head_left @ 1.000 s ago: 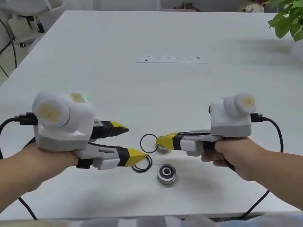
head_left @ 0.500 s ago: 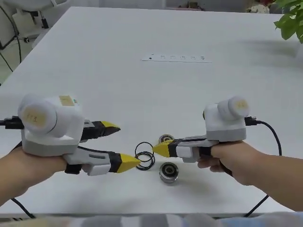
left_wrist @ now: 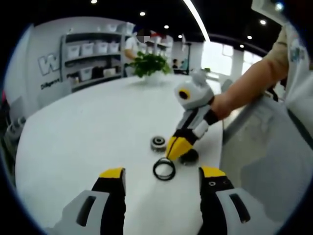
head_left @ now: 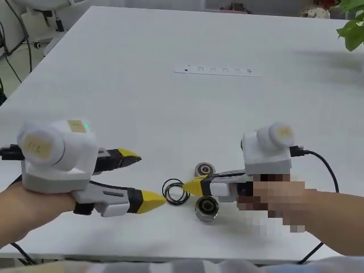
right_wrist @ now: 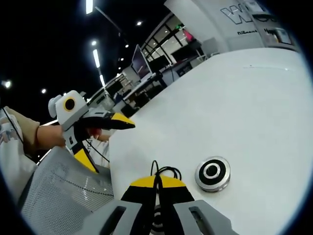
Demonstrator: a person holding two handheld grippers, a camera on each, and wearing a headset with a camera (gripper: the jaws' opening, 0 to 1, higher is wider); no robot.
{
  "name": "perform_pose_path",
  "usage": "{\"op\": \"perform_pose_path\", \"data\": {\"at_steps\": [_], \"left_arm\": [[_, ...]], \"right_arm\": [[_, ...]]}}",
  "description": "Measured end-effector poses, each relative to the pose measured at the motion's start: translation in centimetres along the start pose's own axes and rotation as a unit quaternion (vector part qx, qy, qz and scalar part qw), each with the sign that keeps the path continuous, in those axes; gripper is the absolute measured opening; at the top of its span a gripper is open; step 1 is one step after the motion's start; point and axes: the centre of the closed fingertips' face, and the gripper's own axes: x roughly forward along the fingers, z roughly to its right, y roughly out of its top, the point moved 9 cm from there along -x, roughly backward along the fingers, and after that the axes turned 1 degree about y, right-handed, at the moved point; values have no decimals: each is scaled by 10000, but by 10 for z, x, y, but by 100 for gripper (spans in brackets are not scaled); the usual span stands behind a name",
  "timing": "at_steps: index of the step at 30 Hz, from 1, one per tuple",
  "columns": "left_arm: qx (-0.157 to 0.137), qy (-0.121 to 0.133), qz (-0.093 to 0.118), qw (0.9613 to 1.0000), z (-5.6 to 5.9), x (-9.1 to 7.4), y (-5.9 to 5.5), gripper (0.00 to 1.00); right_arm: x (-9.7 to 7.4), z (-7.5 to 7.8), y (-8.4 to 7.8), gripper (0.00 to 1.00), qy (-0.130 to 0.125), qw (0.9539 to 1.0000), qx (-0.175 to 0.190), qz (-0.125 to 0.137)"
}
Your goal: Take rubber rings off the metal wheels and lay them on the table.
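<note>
- flat white socket strip (head_left: pixel 217 71) sitting way out past the middle, well apart from everything else
- green plant leaves (head_left: pixel 354 25) poking in at the far right corner
- shelving (left_wrist: pixel 93 54) stacked with white bins along the back wall, big W lettering (left_wrist: pixel 49 66) just beside it
- round ceiling spotlights (left_wrist: pixel 142 13) plus one long light strip (left_wrist: pixel 195 19)
- monitors (right_wrist: pixel 142 61) on desks further back
- grey mesh surface (right_wrist: pixel 54 196) up close in the right gripper view

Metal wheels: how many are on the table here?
2. One wheel lies just beyond the right gripper, which is shut on a ring; the other sits nearer the person, partly under that gripper. None seems hidden.
</note>
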Motion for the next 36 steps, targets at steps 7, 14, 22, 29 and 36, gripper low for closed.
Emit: {"op": "perform_pose_path", "data": {"at_steps": [7,14,22,29,36], "left_arm": [[-28,-7,-27,10000,0,1,-2,61],[-57,-9,-56,10000,0,1,-4,61],[-67,2,-79,9999,0,1,-5,61],[-82,7,-113,9999,0,0,-6,61],[-96,32,-110,9999,0,-3,-4,61]], "right_arm": [[0,2,-2,0,-88,10000,25,-36],[-1,5,-5,0,-184,9997,111,-72],[2,3,-6,2,-216,9997,-3,-149],[1,3,-5,9,-297,9991,-217,-231],[-8,3,1,12,-378,9988,-275,-120]]}}
